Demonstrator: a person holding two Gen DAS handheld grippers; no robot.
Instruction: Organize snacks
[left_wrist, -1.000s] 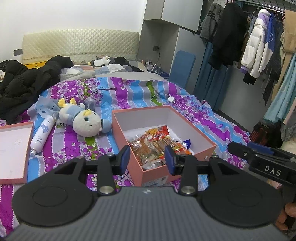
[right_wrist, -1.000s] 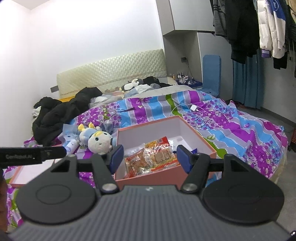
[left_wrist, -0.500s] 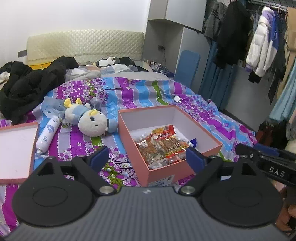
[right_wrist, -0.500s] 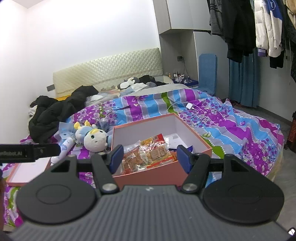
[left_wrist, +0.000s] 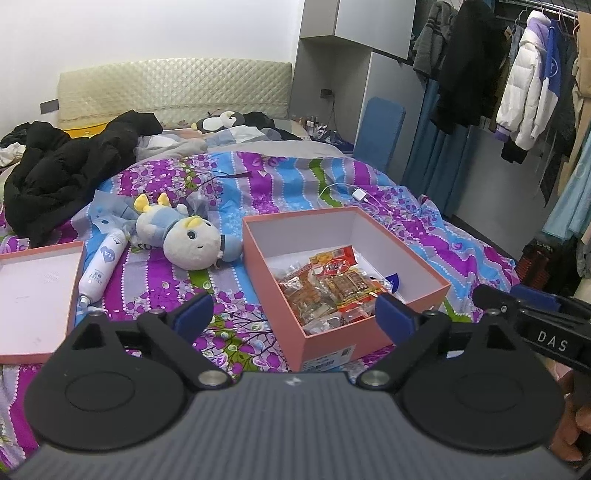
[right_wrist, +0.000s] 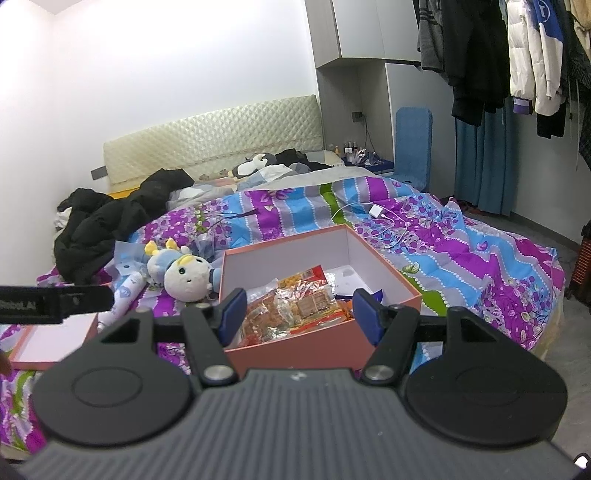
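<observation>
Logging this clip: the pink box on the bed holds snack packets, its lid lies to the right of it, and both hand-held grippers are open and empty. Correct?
Not quite. The lid lies to the left of the pink box, beyond the plush doll, as the left wrist view shows. The rest stands.

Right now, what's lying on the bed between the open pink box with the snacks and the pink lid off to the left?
In the left wrist view, a plush doll and a white spray bottle lie on the bedspread between the pink box and the lid.
</observation>
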